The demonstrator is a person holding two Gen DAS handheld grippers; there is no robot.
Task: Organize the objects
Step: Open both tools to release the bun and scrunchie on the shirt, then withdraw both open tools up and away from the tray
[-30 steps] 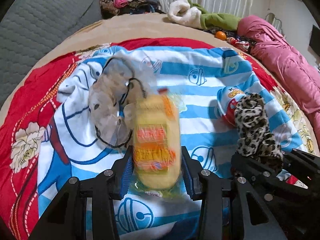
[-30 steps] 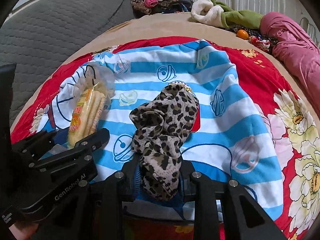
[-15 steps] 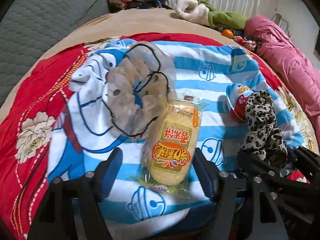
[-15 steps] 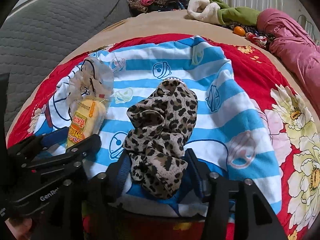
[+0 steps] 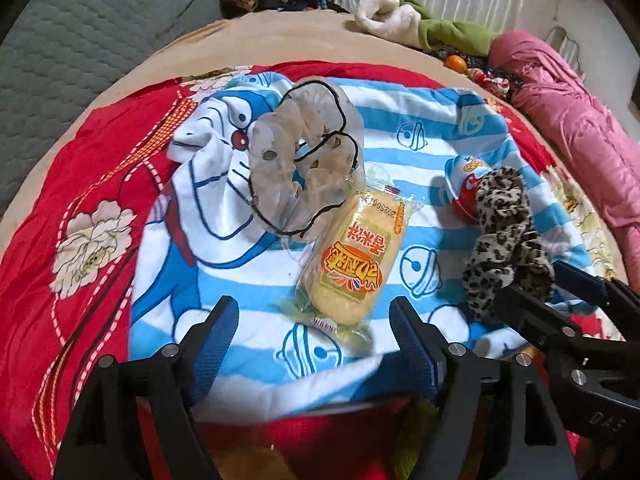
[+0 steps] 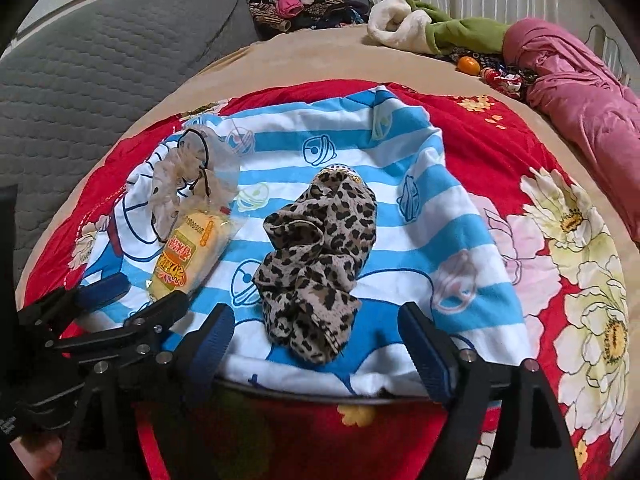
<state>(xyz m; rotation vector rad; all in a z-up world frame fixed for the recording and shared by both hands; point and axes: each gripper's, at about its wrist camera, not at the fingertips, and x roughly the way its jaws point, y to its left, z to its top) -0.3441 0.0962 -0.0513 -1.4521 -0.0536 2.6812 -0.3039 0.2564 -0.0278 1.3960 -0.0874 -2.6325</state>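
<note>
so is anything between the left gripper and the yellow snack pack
Nothing visible. The left gripper is open with the snack pack lying just ahead of its gap on the blanket. The sheer scrunchie touches only the pack's far end.

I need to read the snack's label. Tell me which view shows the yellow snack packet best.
The left wrist view: the yellow snack packet lies centred ahead of the open left tool, label facing up. The right wrist view shows it small, at the left edge, foreshortened.
</note>
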